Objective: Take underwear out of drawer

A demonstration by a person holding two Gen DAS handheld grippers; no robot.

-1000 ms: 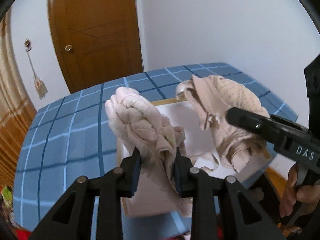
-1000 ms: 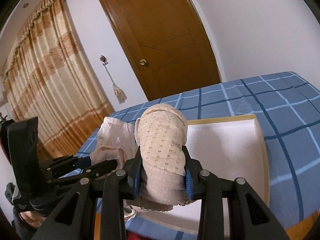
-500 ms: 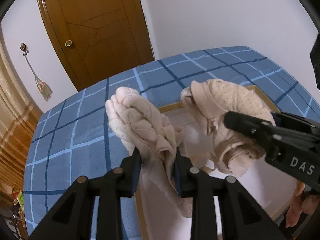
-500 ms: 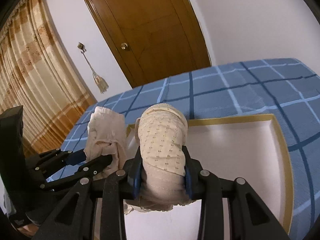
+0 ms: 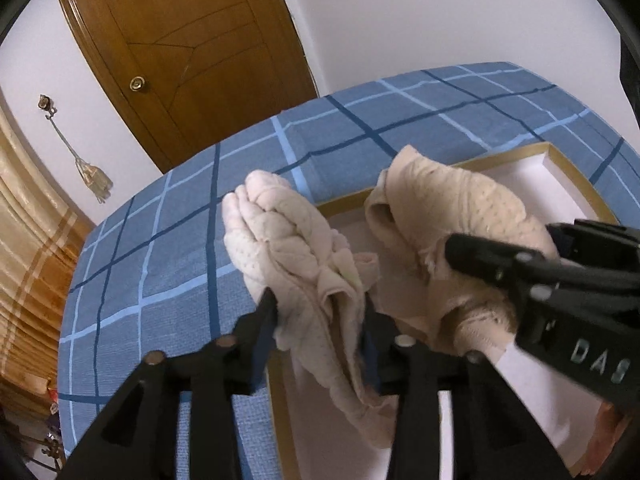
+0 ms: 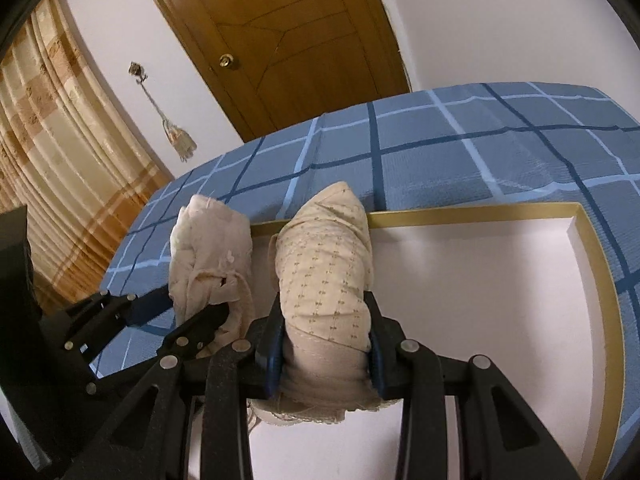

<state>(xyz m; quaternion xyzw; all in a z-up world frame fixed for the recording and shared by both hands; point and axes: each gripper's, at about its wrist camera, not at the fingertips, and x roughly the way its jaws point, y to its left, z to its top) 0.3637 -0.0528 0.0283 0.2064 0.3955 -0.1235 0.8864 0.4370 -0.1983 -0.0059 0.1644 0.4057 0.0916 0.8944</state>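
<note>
Step in hand: set-down of two garments over the white tray (image 6: 480,272) with the gold rim, which lies on the bed's blue plaid cover (image 6: 460,152). No drawer shows in either view.

Left gripper (image 5: 320,312): its jaws are opening. The pale pink rolled underwear (image 5: 288,248) stands between them. In the left wrist view the left pad has come off the cloth and the right pad is at most brushing it, so the grip is released or nearly so. The roll leans over the tray's near-left corner, its lower end trailing down toward the tray floor.

Right gripper (image 6: 325,332): its jaws are closed firmly on the beige dotted underwear (image 6: 324,260), both blue pads pressing into the roll at its lower part. The roll's top points toward the tray's far rim. Whether its bottom hem touches the tray floor cannot be told.

Next move, as judged:
1. Left gripper: finish opening until both pads clear the cloth, then draw back without snagging the loose hem.
2. Right gripper: lower until the garment rests in the tray, then release.
3. Keep the two grippers apart; they work just beside each other, and the two rolls nearly touch.

Risk: soft fabric may cling to a pad and lift on withdrawal.
</note>
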